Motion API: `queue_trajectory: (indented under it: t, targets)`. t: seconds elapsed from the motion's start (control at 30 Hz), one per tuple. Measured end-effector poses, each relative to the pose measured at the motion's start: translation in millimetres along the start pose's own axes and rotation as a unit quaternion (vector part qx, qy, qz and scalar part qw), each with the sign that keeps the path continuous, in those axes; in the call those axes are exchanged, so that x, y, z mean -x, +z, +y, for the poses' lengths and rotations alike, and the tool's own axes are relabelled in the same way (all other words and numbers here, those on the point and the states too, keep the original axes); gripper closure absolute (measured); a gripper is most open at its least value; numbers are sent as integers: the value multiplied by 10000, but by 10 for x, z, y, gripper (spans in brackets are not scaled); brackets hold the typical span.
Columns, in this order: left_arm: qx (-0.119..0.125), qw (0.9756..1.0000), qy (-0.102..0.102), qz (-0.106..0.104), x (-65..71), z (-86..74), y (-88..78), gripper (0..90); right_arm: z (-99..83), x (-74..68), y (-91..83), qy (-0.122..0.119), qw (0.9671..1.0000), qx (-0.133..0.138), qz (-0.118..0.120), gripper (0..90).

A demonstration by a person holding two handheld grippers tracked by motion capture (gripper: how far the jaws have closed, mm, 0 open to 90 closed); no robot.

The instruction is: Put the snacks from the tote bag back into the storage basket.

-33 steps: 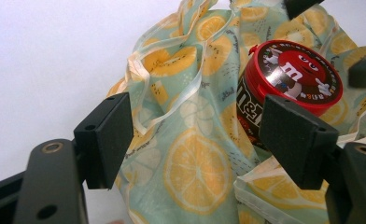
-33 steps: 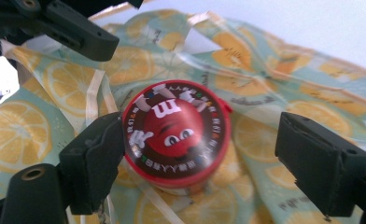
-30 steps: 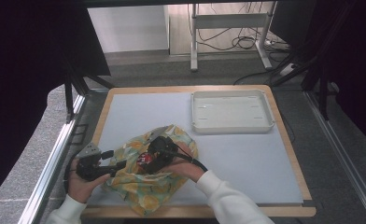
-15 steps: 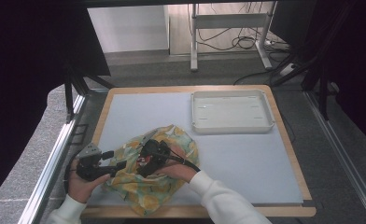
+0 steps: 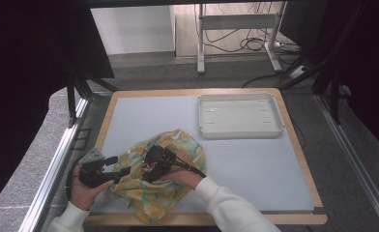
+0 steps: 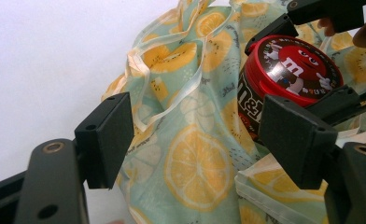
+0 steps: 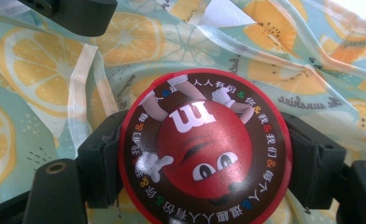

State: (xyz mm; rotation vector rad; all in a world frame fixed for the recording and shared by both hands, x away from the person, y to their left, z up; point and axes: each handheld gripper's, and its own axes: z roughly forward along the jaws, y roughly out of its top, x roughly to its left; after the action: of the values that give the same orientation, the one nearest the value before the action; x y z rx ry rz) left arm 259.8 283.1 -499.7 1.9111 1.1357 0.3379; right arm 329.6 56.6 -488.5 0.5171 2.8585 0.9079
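Table [image 5: 255, 193] first: a pale mat framed in wood. At its far right corner, a white tray [image 5: 240, 134], bare inside, well apart from the work.

Near the front edge, left of the middle: a cloth bag [image 5: 158, 200] printed with lemons, crumpled flat, handles loose across the top. Reaches almost to the front edge.

On the bag, toward its left half: a round candy tin [image 7: 204, 144] with a red lid. Stands on its base with the lid facing up toward the right gripper's camera, so its axis points up from the cloth and out along the jaws; no long side to speak of, round all the way.

Right gripper [image 5: 151, 166]: comes in over the bag from the front right and straddles the tin. Jaws just closing, tin between them, pads against its sides just under the lid rim, one on either side. Set wide, as the tin's width demands.

Left gripper [image 6: 204, 135]: held beside the left edge of the bag, jaws wide apart, nothing between them but cloth farther off. Points toward the tin, which sits just past its right jaw; near, not touching.

By judgement: tin belongs to the right hand now, straight lift up off the cloth, with the left nearest the bag's edge to steady or open it.
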Motion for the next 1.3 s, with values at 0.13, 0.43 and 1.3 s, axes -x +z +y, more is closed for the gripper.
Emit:
queue_trajectory:
  t: [0.13, 0.43, 1.3]
  targets:
    - [-4, 10000, 9, 1, -2, 0, 1, 270, 1, 0, -4, -12, 10000, 18, -17, 248]
    - [2, 10000, -5, -2, -12, -6, -4, 270, 29, 20, -105, 34, 9996, 293, -32, 250]
    - [-38, 10000, -43, -38, -25, -14, 14, 268, 84, 130, -618, 53, 9965, 806, 192, 251]
